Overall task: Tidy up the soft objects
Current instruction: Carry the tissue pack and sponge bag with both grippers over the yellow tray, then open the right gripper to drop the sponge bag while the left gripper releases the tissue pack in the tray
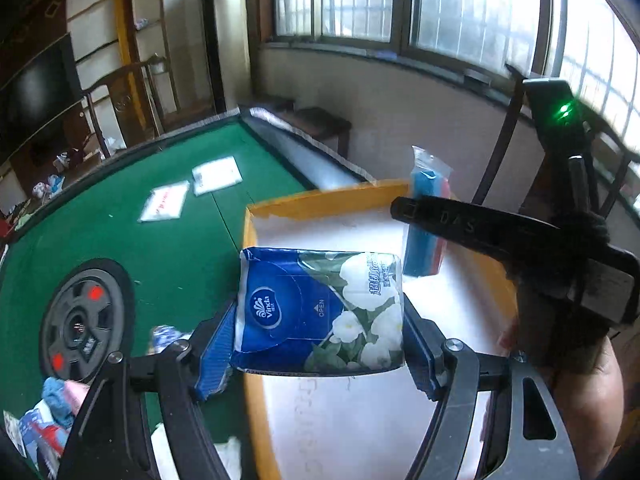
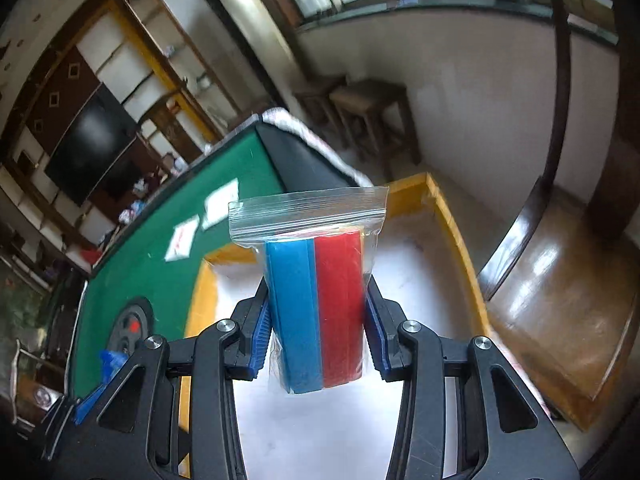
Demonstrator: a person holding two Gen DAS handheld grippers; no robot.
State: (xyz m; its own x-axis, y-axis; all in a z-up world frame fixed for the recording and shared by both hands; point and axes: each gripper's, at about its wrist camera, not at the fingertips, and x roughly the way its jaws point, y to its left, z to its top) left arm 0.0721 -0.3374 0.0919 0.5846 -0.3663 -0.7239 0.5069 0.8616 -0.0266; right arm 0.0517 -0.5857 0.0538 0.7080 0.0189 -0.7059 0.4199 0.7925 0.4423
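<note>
- 1 tissue pack [image 1: 320,312]: left hand-held gripper [image 1: 320,336] is clamping it above the yellow-rimmed box [image 1: 256,280], long axis lying across the jaws, "OPEN" arrow pointing fwd.
- 1 zip bag of sponges [image 2: 316,300] (1 blue, 1 red): right hand-held gripper [image 2: 316,320] is gripping it upright, seal end up, above same box.
- 2 flat white packets [image 1: 192,190] are lying on green tabletop [image 1: 168,248].

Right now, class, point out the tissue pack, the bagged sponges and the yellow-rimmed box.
tissue pack [image 1: 320,312], left wrist view, blue front.
bagged sponges [image 2: 316,312], right wrist view, blue-red seam.
yellow-rimmed box [image 2: 452,216], right wrist view, right rim.
</note>
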